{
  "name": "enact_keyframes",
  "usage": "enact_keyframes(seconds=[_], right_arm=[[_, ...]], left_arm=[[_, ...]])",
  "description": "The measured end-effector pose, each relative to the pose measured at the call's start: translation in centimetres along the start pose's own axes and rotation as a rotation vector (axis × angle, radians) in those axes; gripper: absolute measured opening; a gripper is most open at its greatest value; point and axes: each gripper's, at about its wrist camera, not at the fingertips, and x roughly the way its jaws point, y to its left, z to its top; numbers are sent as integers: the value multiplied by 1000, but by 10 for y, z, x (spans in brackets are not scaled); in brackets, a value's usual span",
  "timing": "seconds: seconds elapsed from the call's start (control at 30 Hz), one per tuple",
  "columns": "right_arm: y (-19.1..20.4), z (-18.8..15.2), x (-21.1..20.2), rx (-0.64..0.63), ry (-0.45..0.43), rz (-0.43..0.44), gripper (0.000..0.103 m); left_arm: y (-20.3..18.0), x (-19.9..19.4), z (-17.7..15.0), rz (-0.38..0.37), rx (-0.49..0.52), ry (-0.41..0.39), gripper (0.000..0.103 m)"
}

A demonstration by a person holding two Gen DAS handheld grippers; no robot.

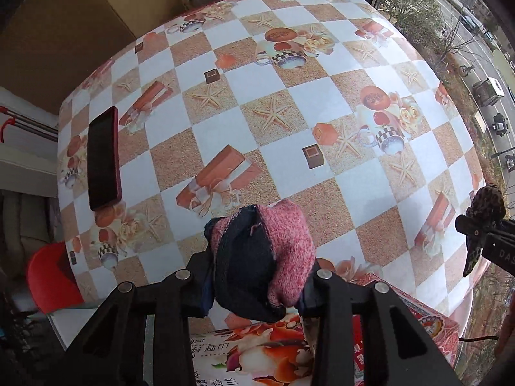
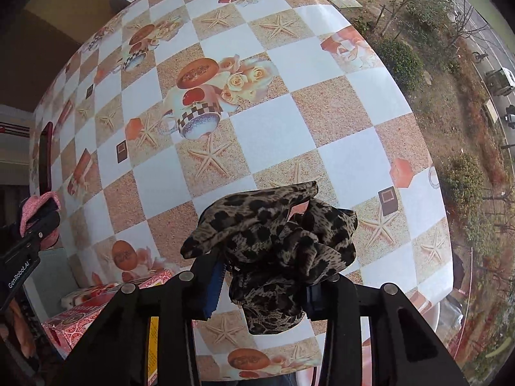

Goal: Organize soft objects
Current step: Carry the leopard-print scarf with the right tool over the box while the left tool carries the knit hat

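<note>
Tongs clamped on soft things above the table (image 1: 289,103), one bundle in each.

The left tongs (image 1: 257,286) pinch a pink and navy knitted bundle (image 1: 267,257) between their pads, lifted off the checked cloth. The right tongs (image 2: 262,284) grip a leopard-print fabric piece (image 2: 276,244) the same way, its loose folds spilling past the tips. A dark phone (image 1: 103,157) lies flat well beyond the left tongs, to their left; a red patterned box (image 1: 428,321) sits just under them.
</note>
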Motion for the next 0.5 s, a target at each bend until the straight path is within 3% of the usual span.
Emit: enact_keyframes(seconds=[0.5], right_arm=[[54, -47, -87, -26, -146, 87, 40]], left_arm=[[45, -70, -93, -31, -71, -96, 41]])
